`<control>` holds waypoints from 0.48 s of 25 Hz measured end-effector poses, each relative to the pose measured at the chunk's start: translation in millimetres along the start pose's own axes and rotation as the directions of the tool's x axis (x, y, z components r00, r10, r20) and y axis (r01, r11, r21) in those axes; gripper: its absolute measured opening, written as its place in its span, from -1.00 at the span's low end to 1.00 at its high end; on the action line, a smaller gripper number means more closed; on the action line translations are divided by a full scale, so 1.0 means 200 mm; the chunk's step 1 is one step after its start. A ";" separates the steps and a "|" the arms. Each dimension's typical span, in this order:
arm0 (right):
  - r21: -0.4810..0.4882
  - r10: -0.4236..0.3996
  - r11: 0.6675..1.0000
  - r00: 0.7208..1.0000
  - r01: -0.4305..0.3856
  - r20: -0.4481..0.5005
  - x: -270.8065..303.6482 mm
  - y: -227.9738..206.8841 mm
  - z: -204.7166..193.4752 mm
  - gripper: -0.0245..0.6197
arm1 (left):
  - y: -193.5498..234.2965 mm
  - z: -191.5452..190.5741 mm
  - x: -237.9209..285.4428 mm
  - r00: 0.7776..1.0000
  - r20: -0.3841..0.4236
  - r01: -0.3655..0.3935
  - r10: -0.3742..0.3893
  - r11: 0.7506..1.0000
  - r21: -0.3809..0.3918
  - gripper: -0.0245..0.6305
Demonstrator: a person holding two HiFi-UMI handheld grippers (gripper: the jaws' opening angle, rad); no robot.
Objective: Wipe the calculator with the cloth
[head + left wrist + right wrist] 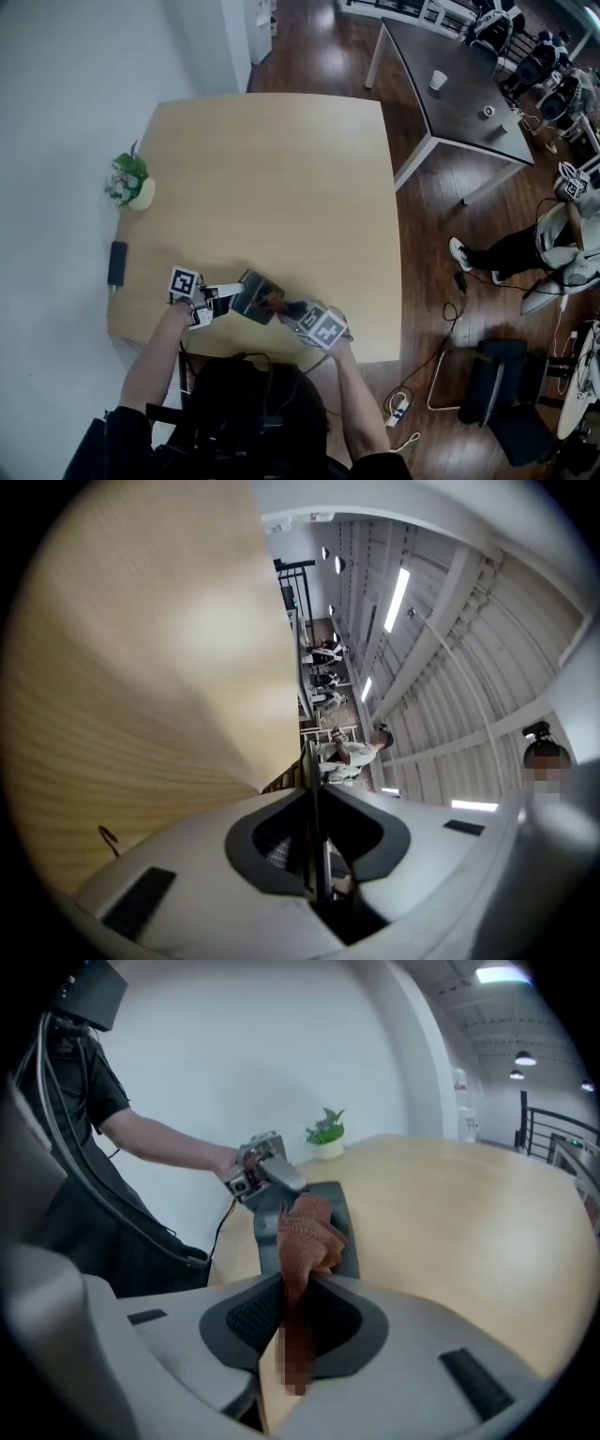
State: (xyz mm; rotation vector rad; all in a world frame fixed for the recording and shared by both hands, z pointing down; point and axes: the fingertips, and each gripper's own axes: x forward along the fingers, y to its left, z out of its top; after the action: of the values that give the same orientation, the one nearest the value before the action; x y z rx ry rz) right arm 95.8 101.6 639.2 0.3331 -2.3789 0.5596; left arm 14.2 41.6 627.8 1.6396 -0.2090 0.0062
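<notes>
Bright, even indoor light, faint shadows. Glare from ceiling strips [398,597] upper right in left gripper view. Gripper views fisheye, black corners. Up close, right tool [298,1283] soft. Pale sheen on table [281,187].

left tool [225,302] near level (jaws clamped), right tool [287,310] tipped down, jaws clamped, both held close together

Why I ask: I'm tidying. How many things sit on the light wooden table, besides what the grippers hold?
2: a potted plant at the left edge and a black device nearer the person; more may be hidden.
</notes>
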 end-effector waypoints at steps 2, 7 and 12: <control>0.048 0.024 0.999 1.000 -0.023 -0.012 0.10 0.01 -0.09 -0.73 | 0.00 0.08 0.03 0.997 0.074 0.035 -0.034 0.999 -0.012 -0.70; 0.213 -0.019 0.977 0.995 -0.002 0.097 0.25 -0.03 -0.06 -0.73 | -0.12 0.27 0.04 0.914 0.384 0.077 -0.134 0.984 0.161 0.35; 0.369 -0.070 0.929 0.969 -0.023 0.236 0.24 -0.09 0.05 -0.73 | -0.08 0.13 0.16 0.903 0.423 -0.028 -0.080 0.969 0.244 0.42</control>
State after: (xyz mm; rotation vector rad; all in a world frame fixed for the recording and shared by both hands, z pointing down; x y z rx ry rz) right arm 61.9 77.0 669.3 0.6301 -2.4913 1.0121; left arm 44.1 13.4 614.9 1.8763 -0.5431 -0.3688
